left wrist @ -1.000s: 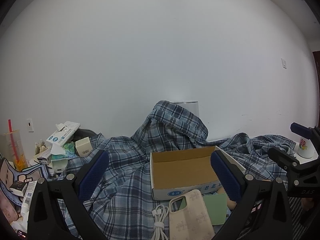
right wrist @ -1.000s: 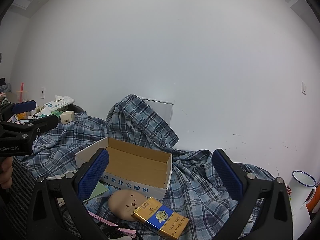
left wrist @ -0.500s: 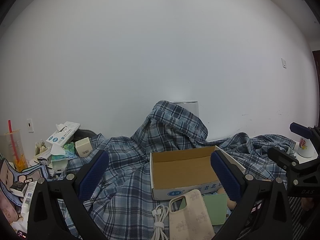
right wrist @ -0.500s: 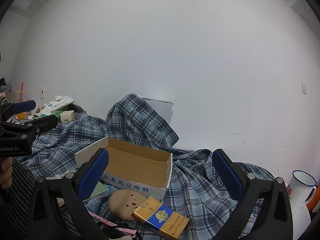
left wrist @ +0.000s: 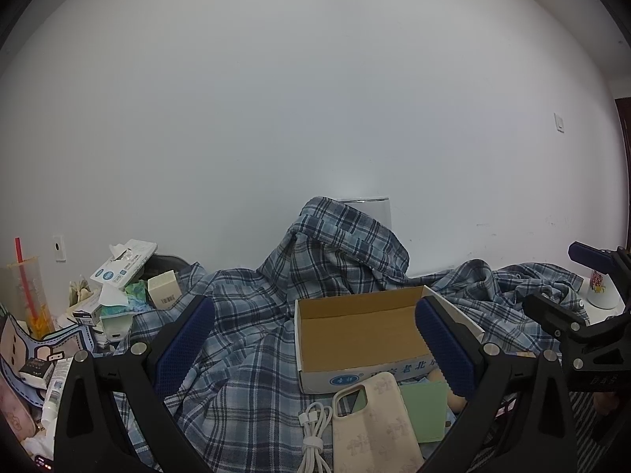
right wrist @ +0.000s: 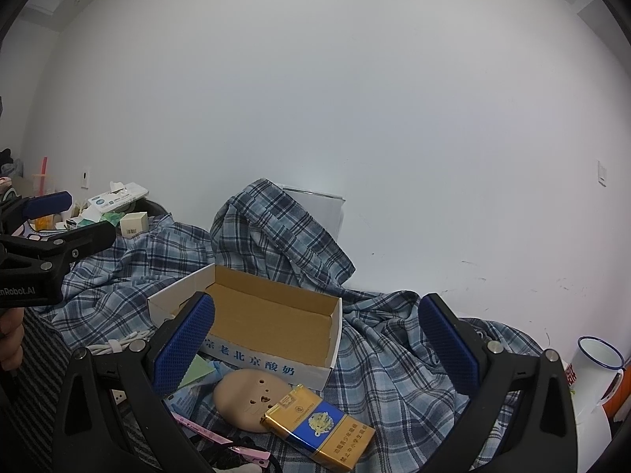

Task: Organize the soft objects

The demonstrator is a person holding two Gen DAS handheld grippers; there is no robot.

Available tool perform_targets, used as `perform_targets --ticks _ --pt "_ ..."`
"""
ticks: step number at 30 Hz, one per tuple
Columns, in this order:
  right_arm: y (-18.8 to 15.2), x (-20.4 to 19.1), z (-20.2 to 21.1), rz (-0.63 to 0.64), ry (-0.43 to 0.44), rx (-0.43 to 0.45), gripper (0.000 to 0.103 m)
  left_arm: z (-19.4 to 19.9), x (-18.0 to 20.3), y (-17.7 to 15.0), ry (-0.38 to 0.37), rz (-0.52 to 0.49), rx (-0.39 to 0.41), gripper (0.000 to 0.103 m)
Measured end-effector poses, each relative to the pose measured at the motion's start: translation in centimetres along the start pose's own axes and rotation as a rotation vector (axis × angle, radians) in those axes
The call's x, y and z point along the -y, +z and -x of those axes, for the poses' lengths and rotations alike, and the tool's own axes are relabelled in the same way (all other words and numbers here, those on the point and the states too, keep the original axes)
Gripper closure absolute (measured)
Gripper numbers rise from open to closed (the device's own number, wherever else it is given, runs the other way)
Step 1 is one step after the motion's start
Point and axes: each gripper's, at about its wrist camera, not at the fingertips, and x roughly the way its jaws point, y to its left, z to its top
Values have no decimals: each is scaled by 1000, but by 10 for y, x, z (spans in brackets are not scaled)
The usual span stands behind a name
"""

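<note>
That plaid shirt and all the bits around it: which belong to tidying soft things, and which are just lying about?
For the job:
plaid shirt
cardboard box, empty
left gripper, open
right gripper, open

Lying about:
phone case
white cable
cigarette pack
enamel mug
tissue pack

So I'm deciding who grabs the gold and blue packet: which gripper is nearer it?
Right. The packet lies low between the right gripper's open fingers. The left gripper is off to the packet's left, over the phone case.
</note>
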Motion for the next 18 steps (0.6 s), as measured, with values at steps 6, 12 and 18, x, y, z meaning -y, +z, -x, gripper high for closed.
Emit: perform_targets --ticks 6,12,18 --pt "-1 -2 -1 5 1 -8 0 -1 0 -1 13 10 1 0" --pt "-1 -3 -2 7 0 -11 0 -2 0 -1 13 10 1 0" --pt "-1 -2 -2 8 0 -12 0 -1 0 -1 13 12 -1 0"
